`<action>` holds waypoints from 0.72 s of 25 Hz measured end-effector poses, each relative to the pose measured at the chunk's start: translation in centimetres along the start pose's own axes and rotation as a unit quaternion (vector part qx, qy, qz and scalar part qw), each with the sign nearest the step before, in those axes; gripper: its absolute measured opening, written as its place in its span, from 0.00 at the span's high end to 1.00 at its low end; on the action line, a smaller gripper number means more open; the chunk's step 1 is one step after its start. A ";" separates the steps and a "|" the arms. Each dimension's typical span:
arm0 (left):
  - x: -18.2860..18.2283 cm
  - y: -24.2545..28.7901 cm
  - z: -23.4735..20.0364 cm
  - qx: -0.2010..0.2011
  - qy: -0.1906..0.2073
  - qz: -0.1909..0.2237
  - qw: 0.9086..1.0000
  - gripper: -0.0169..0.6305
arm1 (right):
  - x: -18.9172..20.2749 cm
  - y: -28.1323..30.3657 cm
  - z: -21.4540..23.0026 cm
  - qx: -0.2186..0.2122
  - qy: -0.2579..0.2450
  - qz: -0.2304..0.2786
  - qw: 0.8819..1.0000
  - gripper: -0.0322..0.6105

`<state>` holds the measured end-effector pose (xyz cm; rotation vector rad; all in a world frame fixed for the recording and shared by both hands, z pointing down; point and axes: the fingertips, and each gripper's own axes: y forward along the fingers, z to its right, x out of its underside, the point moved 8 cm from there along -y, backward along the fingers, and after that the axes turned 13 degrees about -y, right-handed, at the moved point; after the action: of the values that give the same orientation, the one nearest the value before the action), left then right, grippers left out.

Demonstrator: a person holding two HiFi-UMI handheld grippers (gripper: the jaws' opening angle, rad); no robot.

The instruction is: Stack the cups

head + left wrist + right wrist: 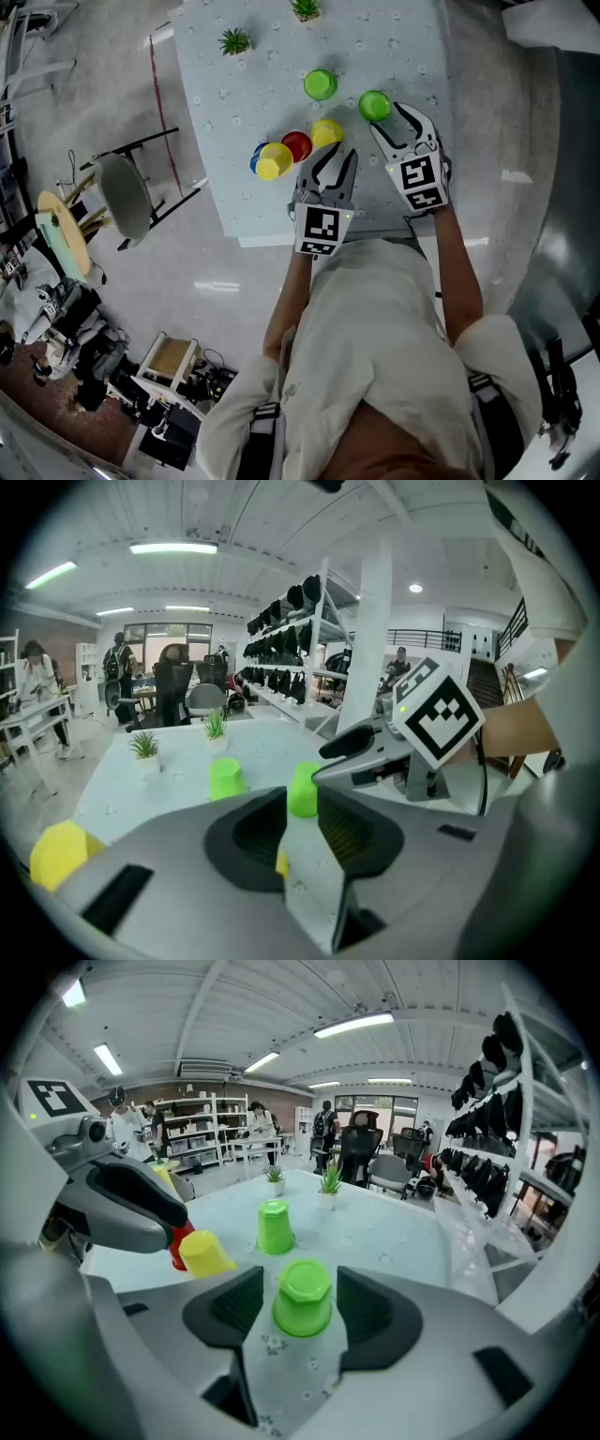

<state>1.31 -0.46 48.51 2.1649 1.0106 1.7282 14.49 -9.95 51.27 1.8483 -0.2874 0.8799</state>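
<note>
Stacking is hardly starting: the right tongs (386, 117) are hanging open around an upturned green plastic cup (303, 1299) on the patterned surface (394, 47), the left tongs (336, 155) gaping before a yellow plastic cup (326, 132)

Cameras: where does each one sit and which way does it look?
Head view: on the person's head, looking steeply down at the table; shows the person's body, left gripper, right gripper.
Left gripper view: on the left gripper, looking along its open jaws across the table; right gripper at right.
Right gripper view: on the right gripper, looking along its open jaws at the near green cup between them; left gripper at left.
Shared: all three show that cup and the far green cup.
</note>
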 end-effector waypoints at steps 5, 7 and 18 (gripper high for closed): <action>0.1 1.1 -0.2 0.002 -0.009 -0.003 1.000 0.81 | 0.4 1.4 0.3 -0.012 -0.008 -0.011 1.000 0.54; 0.1 1.4 -0.3 0.003 -0.010 -0.005 1.000 0.81 | 0.6 1.7 0.3 -0.014 -0.007 -0.016 1.000 0.54; 0.2 1.1 -0.5 0.006 -0.012 -0.006 1.000 0.81 | 0.7 2.1 0.4 -0.012 -0.012 -0.019 1.000 0.63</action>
<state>1.32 -1.33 49.38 2.1772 1.0274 1.6908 13.98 -11.07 53.11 1.8381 -0.2758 0.8262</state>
